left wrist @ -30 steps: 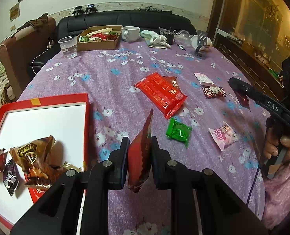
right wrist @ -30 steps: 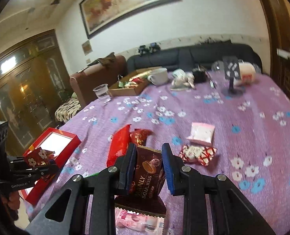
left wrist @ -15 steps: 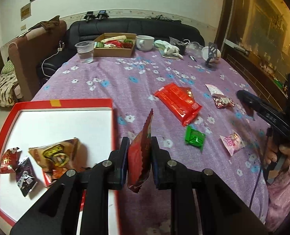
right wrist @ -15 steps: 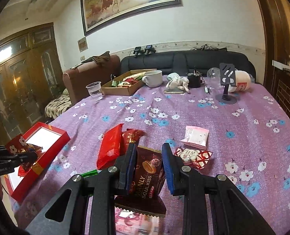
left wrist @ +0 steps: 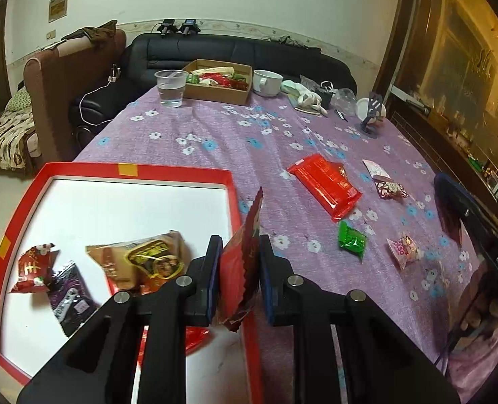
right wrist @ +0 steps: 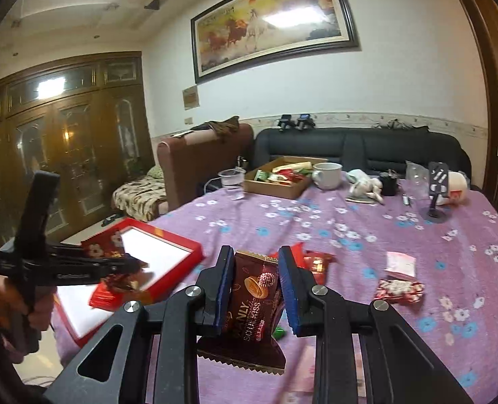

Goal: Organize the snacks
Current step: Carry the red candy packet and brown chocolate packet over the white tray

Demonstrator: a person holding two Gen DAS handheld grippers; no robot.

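My left gripper (left wrist: 238, 269) is shut on a thin red snack packet (left wrist: 243, 256), held edge-up over the right rim of the red box (left wrist: 137, 170). Inside the box's white floor lie a brown-gold packet (left wrist: 141, 259), a small red packet (left wrist: 31, 269) and a dark purple packet (left wrist: 68, 299). My right gripper (right wrist: 254, 286) is shut on a dark brown biscuit packet (right wrist: 254, 298), raised above the purple cloth. In the right wrist view the left gripper (right wrist: 121, 262) shows with its red packet (right wrist: 102, 249) over the red box (right wrist: 168, 235).
On the flowered purple tablecloth (left wrist: 235, 141) lie a large red packet (left wrist: 326, 181), a green packet (left wrist: 351, 240), a pink packet (left wrist: 403, 250) and a red-white packet (left wrist: 390, 188). At the far end stand a cardboard box of snacks (left wrist: 218, 80), a plastic cup (left wrist: 170, 87), a white mug (left wrist: 265, 82) and a phone stand (left wrist: 371, 114).
The left gripper has carried the red packet leftward from above the cloth to over the box's right rim. The right gripper has lifted the brown packet and swung left, toward the box.
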